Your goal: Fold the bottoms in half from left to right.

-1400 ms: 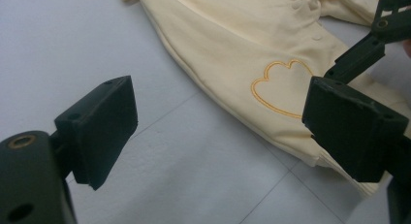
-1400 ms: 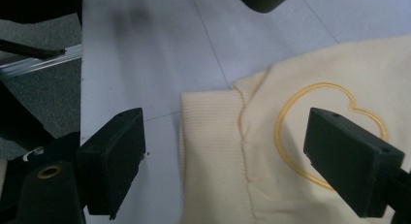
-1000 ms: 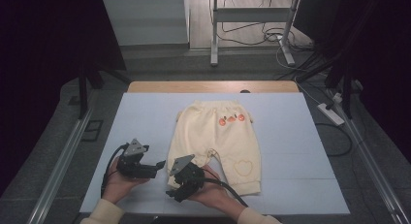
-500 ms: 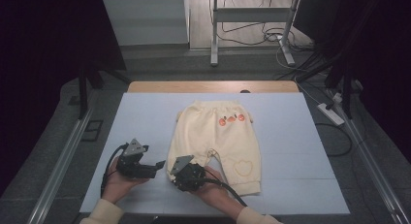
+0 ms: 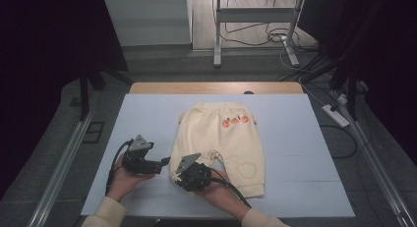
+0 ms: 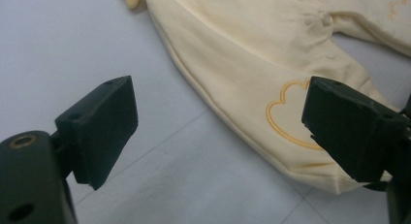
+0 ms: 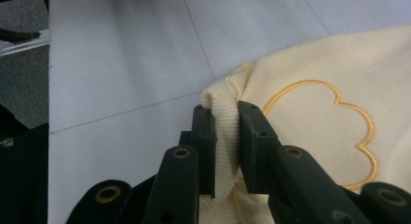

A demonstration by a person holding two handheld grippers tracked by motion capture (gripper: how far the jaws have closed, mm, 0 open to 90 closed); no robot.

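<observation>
My right gripper (image 7: pixel 227 136) has just been closing and now clamps the ribbed cuff (image 7: pixel 224 112) of the trousers (image 5: pixel 220 138), which lie flat on the desk (image 5: pixel 295 138). My left gripper (image 6: pixel 218 132) stands wide with nothing between its jaws, just beside the same trouser leg, above the desk surface.

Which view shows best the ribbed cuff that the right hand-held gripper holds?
The right gripper view: the ribbed cuff stands close and sharp, pinched between the jaws of the right hand-held gripper, which have just been closing. The high view shows that trouser leg small, its cuff behind the gripper. The left gripper view shows the leg's lower edge.
</observation>
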